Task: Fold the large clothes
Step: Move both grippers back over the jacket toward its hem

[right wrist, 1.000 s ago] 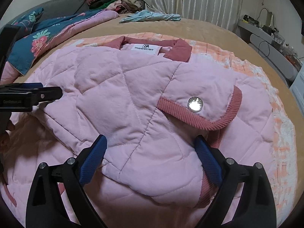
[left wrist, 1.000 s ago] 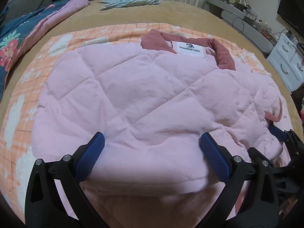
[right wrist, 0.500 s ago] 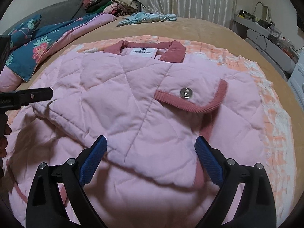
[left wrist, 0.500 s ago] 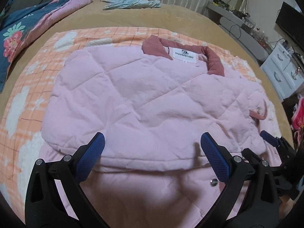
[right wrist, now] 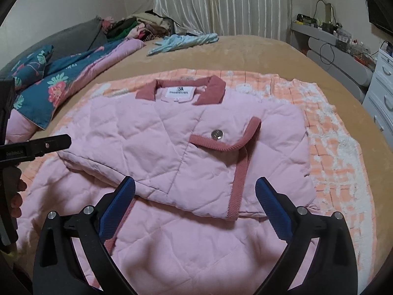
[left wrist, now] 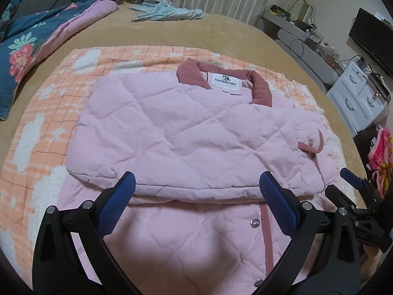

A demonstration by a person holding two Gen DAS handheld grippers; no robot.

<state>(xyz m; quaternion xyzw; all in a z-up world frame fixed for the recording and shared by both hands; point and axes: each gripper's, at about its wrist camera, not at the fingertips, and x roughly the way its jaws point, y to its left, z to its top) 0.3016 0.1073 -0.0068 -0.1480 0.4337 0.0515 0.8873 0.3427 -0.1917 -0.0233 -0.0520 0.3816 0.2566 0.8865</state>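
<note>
With both jaws empty: the jacket lies loose on the bed, gripped by neither tool
Right jaws: the right gripper (right wrist: 195, 205) is opening towards its widest, blue pads apart over the fold edge with nothing pressed between them
Left jaws: the left gripper (left wrist: 196, 202) stands wide open, holding nothing, above the same fold edge further along
Jacket: the pink quilted jacket (left wrist: 196, 132) lies flat on an orange checked blanket (left wrist: 49, 113) in the middle of the bed (left wrist: 221, 34), its collar (right wrist: 211, 89) towards the far edge, its sleeves folded across the chest
Near part: the lower body and snap-button placket (left wrist: 266, 231) spread towards the near edge of the bed, not yet folded up
Handling, as I judge it: soft, padded and light; it should bend easily along the quilt lines but puff back, and the smooth shell may slip in a thin pinch
Where to take hold: probably the hem at its two near corners, one per tool, biting through all layers
Risk: the folded sleeve with its corded cuff (right wrist: 235, 162) could slide off when the hem is lifted over it
</note>
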